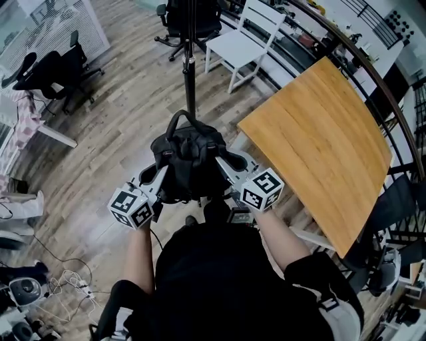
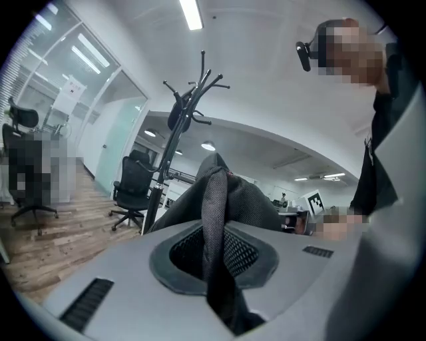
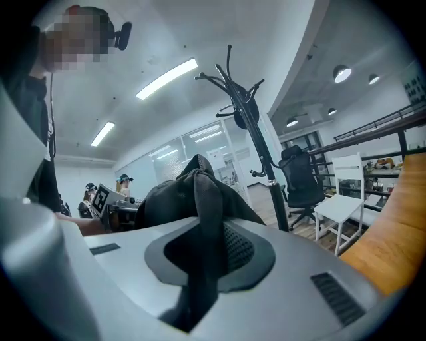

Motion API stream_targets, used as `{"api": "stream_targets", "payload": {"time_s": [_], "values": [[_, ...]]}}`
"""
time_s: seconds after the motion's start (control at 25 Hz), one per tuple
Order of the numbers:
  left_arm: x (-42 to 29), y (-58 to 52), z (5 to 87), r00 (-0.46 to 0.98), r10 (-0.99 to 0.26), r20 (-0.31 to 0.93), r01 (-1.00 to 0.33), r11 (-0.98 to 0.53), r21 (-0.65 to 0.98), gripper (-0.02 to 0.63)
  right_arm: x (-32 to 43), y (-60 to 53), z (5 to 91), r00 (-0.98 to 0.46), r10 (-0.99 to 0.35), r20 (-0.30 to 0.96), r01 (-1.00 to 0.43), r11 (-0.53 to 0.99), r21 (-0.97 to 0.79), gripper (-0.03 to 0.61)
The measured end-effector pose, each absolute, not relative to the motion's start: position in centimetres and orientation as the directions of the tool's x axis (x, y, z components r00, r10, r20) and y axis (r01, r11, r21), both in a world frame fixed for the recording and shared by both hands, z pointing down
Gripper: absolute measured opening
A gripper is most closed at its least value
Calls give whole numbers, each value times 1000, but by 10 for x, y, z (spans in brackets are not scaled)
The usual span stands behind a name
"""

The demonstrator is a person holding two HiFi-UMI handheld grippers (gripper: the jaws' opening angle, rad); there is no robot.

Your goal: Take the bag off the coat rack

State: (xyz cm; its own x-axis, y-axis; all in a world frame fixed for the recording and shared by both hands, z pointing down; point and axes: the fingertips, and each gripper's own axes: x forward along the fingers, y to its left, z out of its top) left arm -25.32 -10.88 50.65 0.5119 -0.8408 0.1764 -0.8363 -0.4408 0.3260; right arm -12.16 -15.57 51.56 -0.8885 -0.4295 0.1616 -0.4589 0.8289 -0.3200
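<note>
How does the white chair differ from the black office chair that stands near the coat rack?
The white chair has a flat seat and a slatted back; the black office chair looks padded. The white chair stands on four straight legs, the black office chair on a star base with castors. The black office chair has armrests; the white chair shows none. Both stand upright and empty on the wooden floor.

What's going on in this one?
A person holds a black bag up between two tongs. The left tongs and the right tongs are each shut on a strap of it. The bag is off the coat rack, which stands just ahead. A wooden table is at the person's right.
</note>
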Motion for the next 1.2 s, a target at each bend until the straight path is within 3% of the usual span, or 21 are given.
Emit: {"api": "stream_targets", "payload": {"time_s": [0.64,1.2], "values": [[-255,-9,512,543,-820,183,-815,-462,349,51,-120,-56,524,-884,-429,184,-467,805,-367,64],[-200,30,495,506,-838,205,-849,-442,290,51,-67,-20,509,-902,-410,137,-431,827,-361,63]]}}
